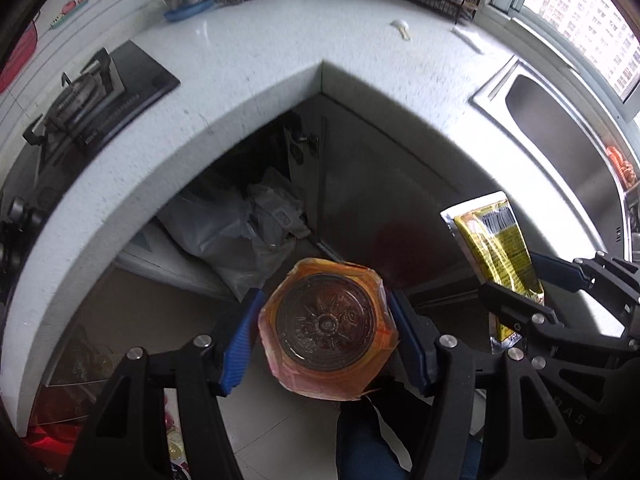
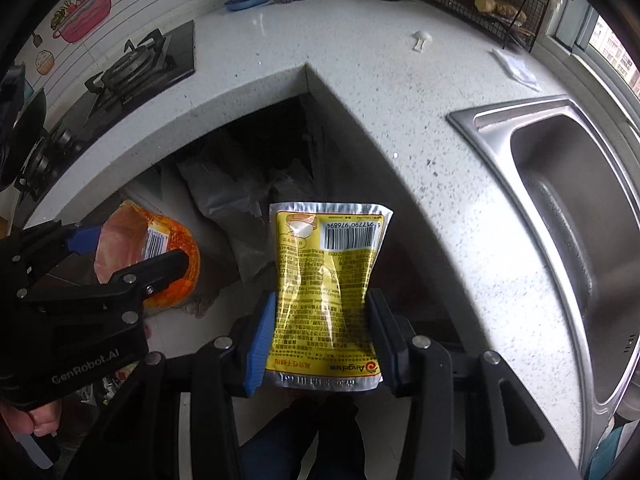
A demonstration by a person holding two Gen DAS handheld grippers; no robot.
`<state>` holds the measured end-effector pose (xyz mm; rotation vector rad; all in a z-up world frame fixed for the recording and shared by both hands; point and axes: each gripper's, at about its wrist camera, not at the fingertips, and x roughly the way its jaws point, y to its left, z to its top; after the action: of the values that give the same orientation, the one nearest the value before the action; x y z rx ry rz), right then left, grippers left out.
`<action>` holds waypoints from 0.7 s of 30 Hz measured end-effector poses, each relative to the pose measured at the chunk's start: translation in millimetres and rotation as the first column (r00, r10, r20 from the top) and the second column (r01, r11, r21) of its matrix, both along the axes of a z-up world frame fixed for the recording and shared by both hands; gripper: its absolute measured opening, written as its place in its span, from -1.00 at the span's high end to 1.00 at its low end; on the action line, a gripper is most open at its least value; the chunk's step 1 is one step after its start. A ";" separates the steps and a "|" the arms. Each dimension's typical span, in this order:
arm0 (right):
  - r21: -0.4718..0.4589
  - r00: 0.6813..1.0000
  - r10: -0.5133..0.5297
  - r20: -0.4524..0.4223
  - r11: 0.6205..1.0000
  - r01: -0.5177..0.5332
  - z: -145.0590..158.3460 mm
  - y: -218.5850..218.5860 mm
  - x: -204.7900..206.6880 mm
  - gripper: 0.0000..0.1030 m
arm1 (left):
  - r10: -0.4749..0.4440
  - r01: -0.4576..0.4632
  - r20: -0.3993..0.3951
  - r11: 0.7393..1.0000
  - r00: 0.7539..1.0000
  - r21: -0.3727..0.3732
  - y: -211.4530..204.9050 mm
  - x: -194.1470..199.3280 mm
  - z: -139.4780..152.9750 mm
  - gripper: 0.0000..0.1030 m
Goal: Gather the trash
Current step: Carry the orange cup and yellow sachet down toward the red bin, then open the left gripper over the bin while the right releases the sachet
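Observation:
My left gripper (image 1: 326,320) is shut on an orange plastic jar (image 1: 326,330), seen bottom-first, its blue pads pressing both sides. In the right wrist view the same jar (image 2: 168,248) hangs at the left in the left gripper (image 2: 132,258). My right gripper (image 2: 320,332) is shut on a yellow and silver foil packet (image 2: 326,292), pinched at its waist with the barcode end pointing away. That packet (image 1: 500,256) shows at the right of the left wrist view, in the right gripper (image 1: 528,284). Both point down past the counter's inner corner toward a grey plastic bag (image 1: 236,232) on the floor.
An L-shaped white speckled counter (image 1: 256,64) wraps around. A gas hob (image 1: 96,92) sits at the left and a steel sink (image 2: 568,208) at the right. A small white scrap (image 2: 421,40) and a white wrapper (image 2: 516,68) lie on the counter. Kettle, pots and a wire rack stand at the back.

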<state>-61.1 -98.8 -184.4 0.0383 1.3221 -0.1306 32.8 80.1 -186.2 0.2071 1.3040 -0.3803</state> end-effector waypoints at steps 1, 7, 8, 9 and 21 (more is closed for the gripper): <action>-0.002 1.000 -0.001 -0.006 1.000 0.001 -7.2 -0.5 -0.9 0.17 | -0.005 0.005 -0.008 1.000 1.000 -0.005 -0.5 -0.4 -11.9 -0.17; -0.004 0.999 -0.015 -0.033 1.000 0.015 -65.2 -6.4 -7.1 0.17 | -0.043 0.044 -0.055 0.999 0.998 0.011 -5.5 -3.1 -75.3 -0.17; 0.000 0.999 -0.021 -0.039 1.000 0.021 -75.9 -8.9 -7.7 0.17 | -0.044 0.045 -0.060 0.999 0.997 0.011 -5.2 -3.4 -84.3 -0.17; 0.004 0.998 -0.026 -0.049 1.000 0.026 -87.0 -11.4 -8.2 0.17 | -0.044 0.045 -0.066 0.999 0.997 0.007 -4.7 -4.2 -95.9 -0.17; -0.015 0.987 -0.108 -0.123 0.994 0.106 -173.7 -38.3 -14.9 0.17 | -0.102 0.100 -0.132 0.995 0.986 -0.021 -14.7 -5.1 -185.7 -0.17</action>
<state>-76.1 -137.1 -358.1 0.0954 1.4437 -0.2331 27.7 65.4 -371.9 0.2399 1.4248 -0.4965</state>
